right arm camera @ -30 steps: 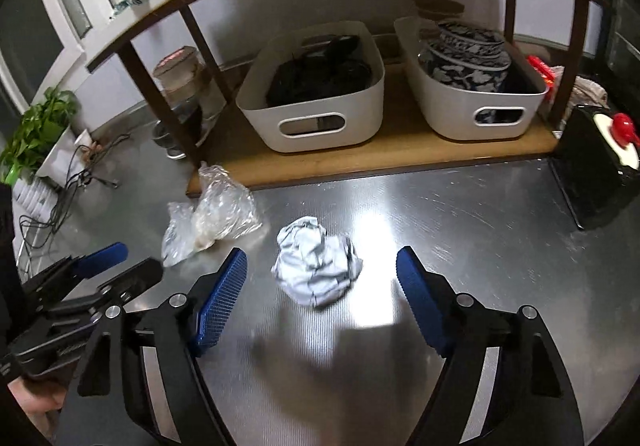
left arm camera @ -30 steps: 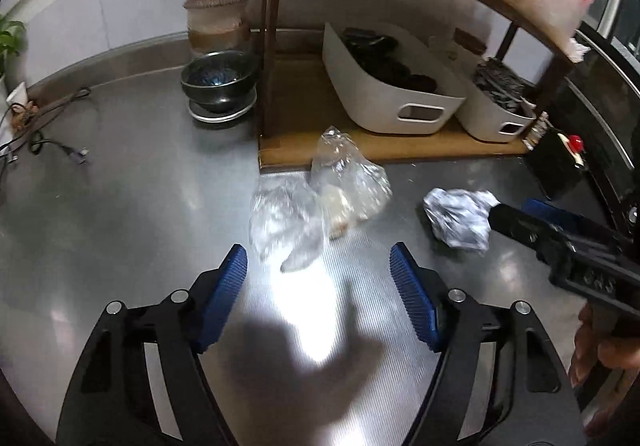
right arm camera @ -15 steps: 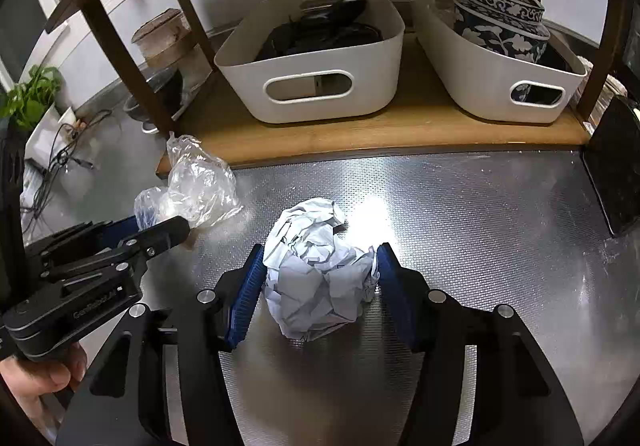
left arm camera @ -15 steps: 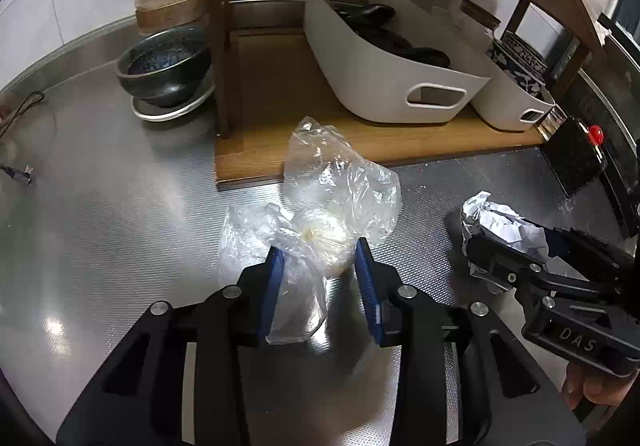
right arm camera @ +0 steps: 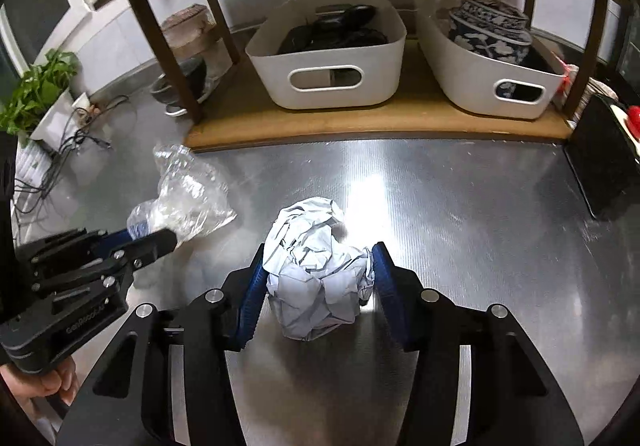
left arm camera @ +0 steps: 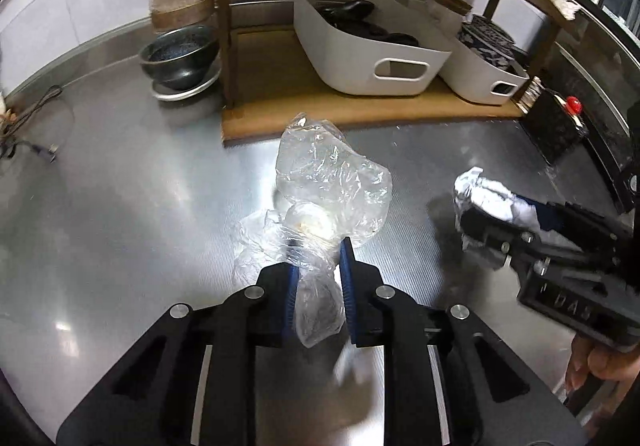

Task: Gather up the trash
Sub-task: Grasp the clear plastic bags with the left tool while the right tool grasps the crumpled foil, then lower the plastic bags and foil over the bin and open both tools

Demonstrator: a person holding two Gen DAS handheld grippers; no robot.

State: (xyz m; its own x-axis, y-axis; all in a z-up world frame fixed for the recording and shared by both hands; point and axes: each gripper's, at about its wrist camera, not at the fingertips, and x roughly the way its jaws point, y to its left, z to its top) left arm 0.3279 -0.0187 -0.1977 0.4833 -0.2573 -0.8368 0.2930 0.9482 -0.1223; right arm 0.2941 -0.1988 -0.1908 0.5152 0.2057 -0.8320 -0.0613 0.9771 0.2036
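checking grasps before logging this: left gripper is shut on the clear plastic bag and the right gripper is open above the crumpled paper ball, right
Not quite. The left gripper is shut on the clear plastic bag, as you say. But the right gripper is not open above the crumpled paper ball: the right wrist view shows its blue pads pressed against both sides of the ball, shut on it.

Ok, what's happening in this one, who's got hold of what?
A person with two handheld grippers is picking trash off a steel counter. The left gripper is shut on a crumpled clear plastic bag, pinching its near end. The right gripper is closed around a crumpled paper ball, its pads pressed against both sides. No bin for the trash is in view.
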